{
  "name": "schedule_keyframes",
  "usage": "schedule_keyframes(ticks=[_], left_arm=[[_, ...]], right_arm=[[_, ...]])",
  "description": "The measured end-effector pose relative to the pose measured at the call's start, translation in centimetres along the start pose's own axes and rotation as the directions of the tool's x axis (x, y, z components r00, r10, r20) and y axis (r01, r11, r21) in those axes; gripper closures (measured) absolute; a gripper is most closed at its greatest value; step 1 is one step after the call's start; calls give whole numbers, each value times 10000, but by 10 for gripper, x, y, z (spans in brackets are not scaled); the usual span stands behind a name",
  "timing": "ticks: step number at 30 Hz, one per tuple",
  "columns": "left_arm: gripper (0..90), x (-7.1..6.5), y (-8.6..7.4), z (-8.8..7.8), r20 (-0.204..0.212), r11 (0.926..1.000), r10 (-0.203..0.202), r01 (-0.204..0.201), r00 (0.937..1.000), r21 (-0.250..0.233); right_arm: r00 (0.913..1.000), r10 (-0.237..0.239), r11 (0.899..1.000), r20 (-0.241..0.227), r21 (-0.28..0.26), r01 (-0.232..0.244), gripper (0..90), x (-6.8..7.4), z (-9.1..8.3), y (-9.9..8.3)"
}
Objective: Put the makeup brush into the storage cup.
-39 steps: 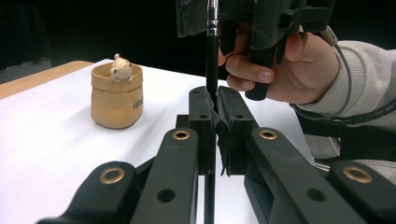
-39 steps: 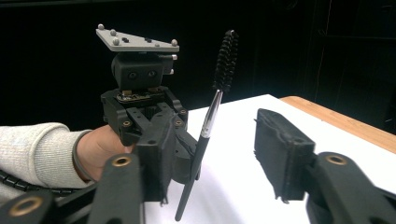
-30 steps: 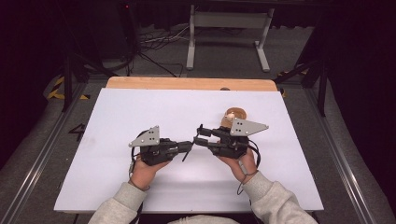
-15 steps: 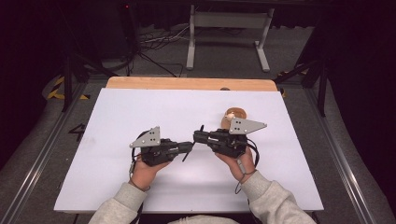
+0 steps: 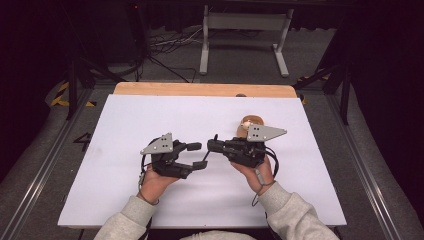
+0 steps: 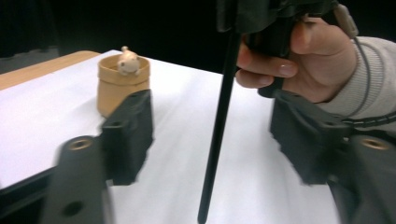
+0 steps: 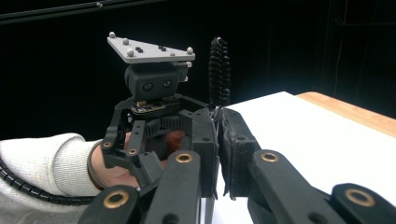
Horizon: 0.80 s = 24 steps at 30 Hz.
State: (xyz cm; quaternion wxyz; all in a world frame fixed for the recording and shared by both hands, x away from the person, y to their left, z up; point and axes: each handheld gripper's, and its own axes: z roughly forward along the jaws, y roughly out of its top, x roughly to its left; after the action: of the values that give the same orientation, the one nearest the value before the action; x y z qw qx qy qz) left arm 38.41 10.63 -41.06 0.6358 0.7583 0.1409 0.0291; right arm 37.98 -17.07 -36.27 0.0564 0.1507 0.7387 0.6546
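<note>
The white desk (image 5: 125,125) carries a small wooden cup (image 6: 122,81) with a small figure (image 6: 127,60) in it, near the far right, just behind the right tongs (image 5: 212,145). The left tongs (image 5: 198,155) stand wide, holding nothing. The right tongs are closed on a thin black bottle brush (image 7: 219,74), its bristles upward and rod (image 6: 217,130) downward.
</note>
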Motion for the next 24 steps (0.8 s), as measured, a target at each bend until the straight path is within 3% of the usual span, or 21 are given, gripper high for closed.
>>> schedule_keyframes(ticks=[5, 14, 24], left_arm=[[161, 3, 4, -10, -477, 9996, 1, -15, 9989, -285], [147, 3, 6, -22, -851, 9995, 176, -198, 9962, -252], [134, 6, 5, -35, -1169, 9994, 57, -96, 9931, -331]], right_arm=[[9995, -188, 9998, 264, -82, 190, 859, -4, -7, 8], [9954, -488, 9984, 830, -244, 510, 858, -14, -19, 27], [9829, -669, 9973, 1716, -197, 713, 858, -29, -33, 49]])
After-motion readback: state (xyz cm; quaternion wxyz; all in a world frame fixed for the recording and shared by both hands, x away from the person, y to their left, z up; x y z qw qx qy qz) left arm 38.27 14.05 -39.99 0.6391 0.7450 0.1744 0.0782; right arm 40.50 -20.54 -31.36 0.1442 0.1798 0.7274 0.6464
